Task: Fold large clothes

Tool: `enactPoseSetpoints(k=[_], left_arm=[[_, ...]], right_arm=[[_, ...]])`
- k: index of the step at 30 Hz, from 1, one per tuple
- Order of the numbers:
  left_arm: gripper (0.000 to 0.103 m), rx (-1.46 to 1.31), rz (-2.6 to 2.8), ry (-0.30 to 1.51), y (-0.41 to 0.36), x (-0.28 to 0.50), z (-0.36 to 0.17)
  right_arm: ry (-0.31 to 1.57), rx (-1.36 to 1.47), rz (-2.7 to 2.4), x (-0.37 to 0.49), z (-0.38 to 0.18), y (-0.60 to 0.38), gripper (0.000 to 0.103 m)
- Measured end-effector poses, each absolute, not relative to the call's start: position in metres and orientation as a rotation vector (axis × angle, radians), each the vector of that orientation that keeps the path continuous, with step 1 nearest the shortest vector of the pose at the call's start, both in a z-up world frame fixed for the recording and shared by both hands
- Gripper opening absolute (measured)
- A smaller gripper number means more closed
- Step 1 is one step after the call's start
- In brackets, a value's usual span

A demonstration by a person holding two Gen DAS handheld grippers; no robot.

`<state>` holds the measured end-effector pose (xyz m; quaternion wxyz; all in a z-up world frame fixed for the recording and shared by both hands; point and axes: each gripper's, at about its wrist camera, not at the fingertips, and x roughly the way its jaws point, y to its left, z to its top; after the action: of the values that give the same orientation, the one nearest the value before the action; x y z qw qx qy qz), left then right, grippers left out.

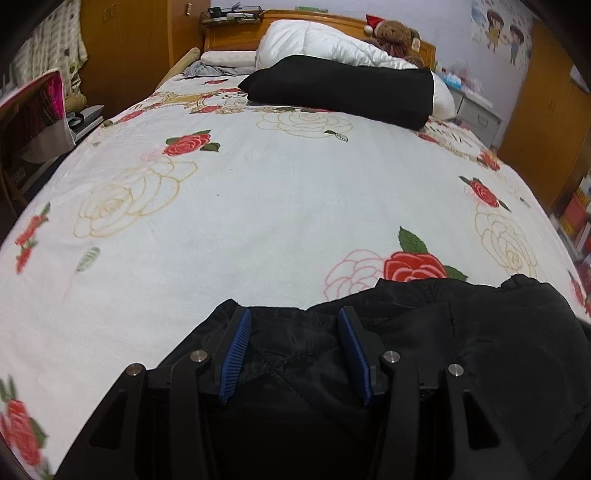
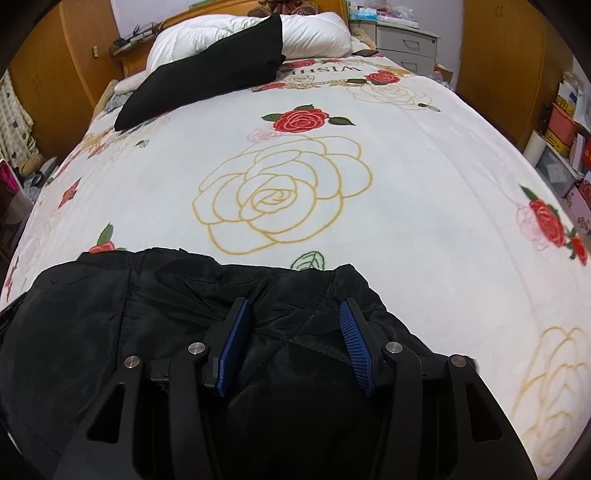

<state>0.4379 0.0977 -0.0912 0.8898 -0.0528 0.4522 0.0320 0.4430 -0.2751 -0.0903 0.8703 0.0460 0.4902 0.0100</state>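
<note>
A black quilted garment [image 1: 461, 332] lies bunched at the near edge of the bed; it also shows in the right wrist view [image 2: 147, 295]. My left gripper [image 1: 293, 321] is open, its blue-padded fingers [image 1: 238, 343] spread over the garment's left part. My right gripper [image 2: 293, 314] is open too, its fingers [image 2: 354, 339] spread over the garment's right part near its far hem. Neither gripper pinches the cloth.
The bed carries a white rose-print blanket [image 1: 277, 192]. A folded black cloth [image 1: 340, 90] lies at the far end against a white duvet [image 1: 314, 40], with a teddy bear [image 1: 397, 35] behind. Wooden wardrobes, a bedside drawer unit [image 2: 404, 44] and cluttered shelves [image 2: 565, 147] flank the bed.
</note>
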Motion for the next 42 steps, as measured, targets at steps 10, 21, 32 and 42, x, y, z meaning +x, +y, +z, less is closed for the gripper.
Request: enactPoseSetpoints(k=[10,21,32,42], left_arm=[[0.052,-0.159,0.034,0.807,0.12,0.342,-0.037],[0.051,-0.214,0.057,0.886,0.133,0.332,-0.044],[0.051,-0.16,0.0,0.808,0.108,0.234,0.033],[0.051,-0.185,-0.002,0.809,0.086,0.142,0.054]], right_arm=[[0.9,0.129,0.128,0.351,-0.027,-0.29,0.051],[0.977,0.142,0.124,0.343,-0.032,-0.297,0.049],[0.83,0.14,0.193,0.239,0.055,-0.29,0.051],[0.79,0.149,0.17,0.146,0.07,-0.286,0.055]])
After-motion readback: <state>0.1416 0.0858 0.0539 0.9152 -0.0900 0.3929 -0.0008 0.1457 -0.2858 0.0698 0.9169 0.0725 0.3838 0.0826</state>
